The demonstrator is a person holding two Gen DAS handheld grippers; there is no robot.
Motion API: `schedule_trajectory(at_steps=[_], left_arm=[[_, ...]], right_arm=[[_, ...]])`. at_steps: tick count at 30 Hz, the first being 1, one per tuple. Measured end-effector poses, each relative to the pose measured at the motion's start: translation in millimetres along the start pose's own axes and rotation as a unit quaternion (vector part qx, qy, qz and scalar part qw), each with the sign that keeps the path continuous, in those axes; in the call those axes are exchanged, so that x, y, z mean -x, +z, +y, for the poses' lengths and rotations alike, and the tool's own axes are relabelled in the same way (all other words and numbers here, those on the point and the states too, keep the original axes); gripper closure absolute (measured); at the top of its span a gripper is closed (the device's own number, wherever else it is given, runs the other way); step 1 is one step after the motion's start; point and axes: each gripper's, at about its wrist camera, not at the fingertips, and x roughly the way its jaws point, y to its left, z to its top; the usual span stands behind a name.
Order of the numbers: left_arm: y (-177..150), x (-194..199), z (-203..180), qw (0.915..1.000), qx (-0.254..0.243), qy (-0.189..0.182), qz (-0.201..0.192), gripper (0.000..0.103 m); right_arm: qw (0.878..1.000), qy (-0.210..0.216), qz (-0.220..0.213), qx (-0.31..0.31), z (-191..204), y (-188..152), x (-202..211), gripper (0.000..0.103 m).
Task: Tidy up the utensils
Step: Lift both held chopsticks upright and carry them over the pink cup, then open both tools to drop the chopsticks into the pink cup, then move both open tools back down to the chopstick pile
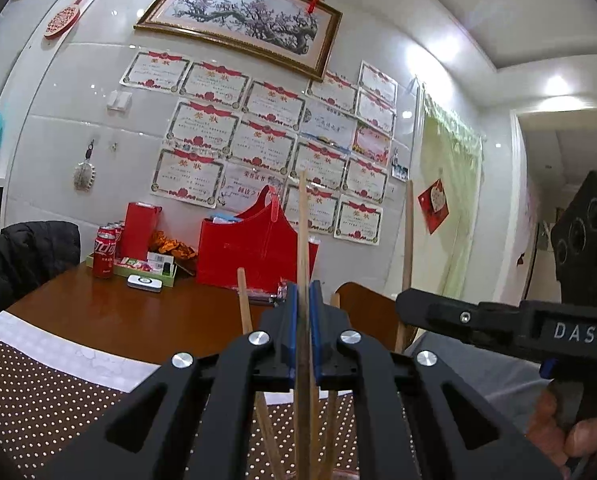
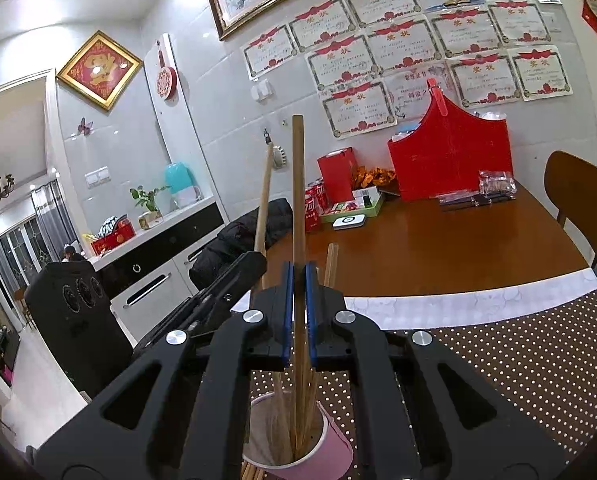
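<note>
Both tongs were clamped narrow, each on 1 chopstick: the left tongs (image 1: 303,320) held a pale chopstick (image 1: 302,216), the right tongs (image 2: 298,300) a darker chopstick (image 2: 297,184) standing in the pink cup (image 2: 330,436) at 6 o'clock. Likely next: lower, then release.

In the left wrist view, the lower ends of the chopsticks (image 1: 303,240) go behind the left gripper (image 1: 303,300) and the bottom edge cuts them off. In the right wrist view, the right gripper (image 2: 298,280) covers part of the pink cup (image 2: 334,444). The print on the certificates (image 2: 474,74) is too small to read.
</note>
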Motion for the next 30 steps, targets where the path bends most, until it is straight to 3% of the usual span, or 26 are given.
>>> schedule_trajectory(at_steps=[4, 8, 9, 10, 11, 12, 18, 22, 30], left_arm=[[-5, -2, 3, 0.9998, -0.002, 0.004, 0.022, 0.097], [-7, -3, 4, 0.9989, -0.006, 0.011, 0.045, 0.095], [-7, -1, 3, 0.9988, -0.010, 0.016, 0.044, 0.081], [-5, 3, 1, 0.9988, -0.014, 0.024, 0.042, 0.059], [-2, 7, 1, 0.9988, -0.014, 0.029, 0.035, 0.051], [0, 10, 0, 0.9989, -0.014, 0.032, 0.030, 0.042], [23, 27, -9, 0.9988, -0.026, 0.039, 0.016, 0.019], [38, 37, -22, 0.9968, -0.047, 0.060, 0.025, 0.013], [51, 69, -35, 0.9875, -0.082, 0.116, 0.069, 0.011]], right_arm=[[1.000, 0.001, 0.011, 0.003, 2, -1, -2, 0.097], [0.999, 0.001, 0.049, -0.005, 0, -2, -11, 0.095], [0.998, 0.003, 0.059, -0.014, -3, -3, -13, 0.080], [0.998, 0.002, 0.062, -0.020, -5, -3, -13, 0.027], [0.998, -0.005, 0.059, -0.026, -7, -2, -11, 0.014], [0.999, -0.010, 0.041, -0.031, -8, -1, -4, 0.009], [0.999, -0.017, 0.004, -0.046, -14, 12, 16, 0.006], [0.998, -0.034, -0.005, -0.060, -19, 19, 25, 0.006], [0.998, -0.042, -0.009, -0.053, -7, 26, 42, 0.006]])
